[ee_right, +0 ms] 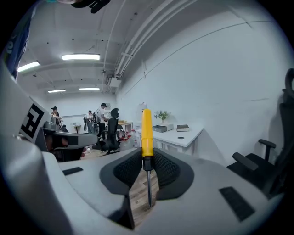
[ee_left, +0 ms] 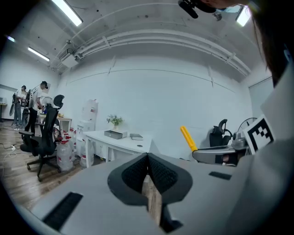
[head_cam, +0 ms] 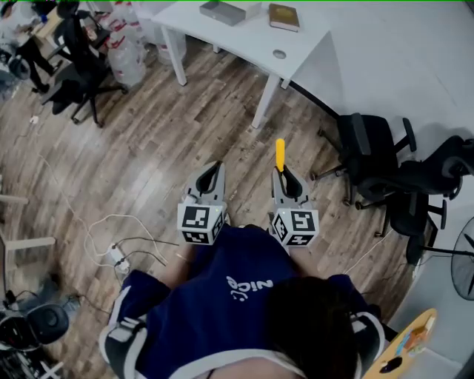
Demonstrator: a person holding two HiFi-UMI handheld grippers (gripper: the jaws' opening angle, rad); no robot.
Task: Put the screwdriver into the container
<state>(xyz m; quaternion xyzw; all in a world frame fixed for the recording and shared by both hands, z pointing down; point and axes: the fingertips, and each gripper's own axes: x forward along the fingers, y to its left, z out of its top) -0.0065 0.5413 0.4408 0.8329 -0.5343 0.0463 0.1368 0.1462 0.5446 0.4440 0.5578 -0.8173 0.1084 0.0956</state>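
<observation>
The right tongs [ee_right: 147,157] are clamped on the screwdriver [ee_right: 146,131]. Their ribbed pads pinch its black collar, the yellow handle sticks out past the tips, and the thin metal shaft runs back toward the camera, over a strip of wooden floor [head_cam: 148,141] seen through the gap. In the head view only the yellow handle shows, at centre frame above those tongs; the shaft is hidden inside them. The left tongs [ee_left: 148,157] are pressed together with nothing between them, held just to the left of the right pair and apart from it. Both marker cubes [head_cam: 200,224] sit against the person's dark blue shirt [head_cam: 215,311], which covers the hands and fills the lower middle of the frame. A white surface [head_cam: 244,41] stands at the top, well apart from the tongs, carrying a grey box [head_cam: 229,11] and a book [head_cam: 284,16]. Black office chairs [head_cam: 370,159] crowd the right side. White cables [head_cam: 111,226] trail across the floor at lower left. A colourful wooden object [head_cam: 409,344] in the lower right corner is cut off by the edge and cannot be identified.
</observation>
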